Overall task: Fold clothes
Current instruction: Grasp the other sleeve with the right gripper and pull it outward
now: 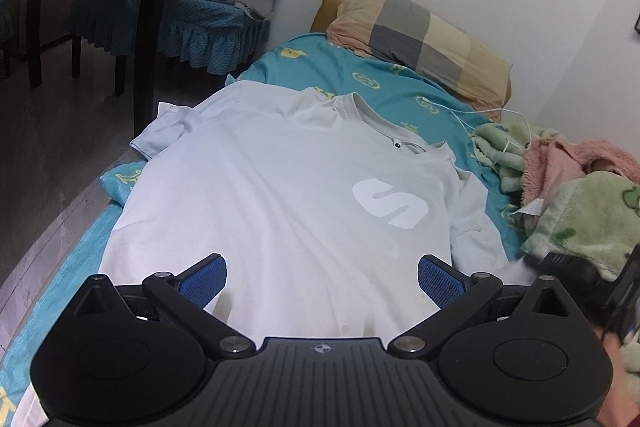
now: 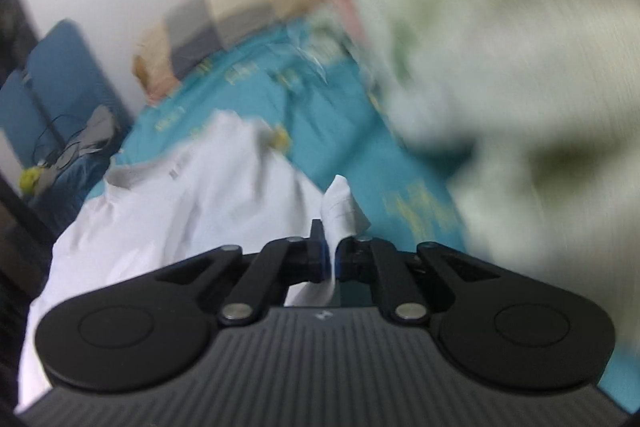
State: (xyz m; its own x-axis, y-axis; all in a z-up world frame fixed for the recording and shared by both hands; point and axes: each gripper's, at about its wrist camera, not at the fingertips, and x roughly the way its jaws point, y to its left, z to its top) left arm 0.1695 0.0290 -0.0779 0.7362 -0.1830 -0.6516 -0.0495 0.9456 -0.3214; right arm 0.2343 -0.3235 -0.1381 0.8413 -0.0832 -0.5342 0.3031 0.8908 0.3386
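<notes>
While blur smears the blanket [image 2: 500, 47], right fingers [image 2: 318, 247] pinch the T-shirt [image 1: 280, 187]; left fingers [image 1: 204, 281] spread.

Green blanket [image 2: 500, 47] smeared by motion blur, checked pillow [image 2: 224, 23] soft, shirt's [image 1: 280, 195] hem hidden behind tongs

Your left gripper [image 1: 322, 281]: black ribbed body, blue textured pads [image 1: 202, 281], silver pivot screws, compass-like emblem. Right gripper [image 2: 330, 251] matches.
</notes>
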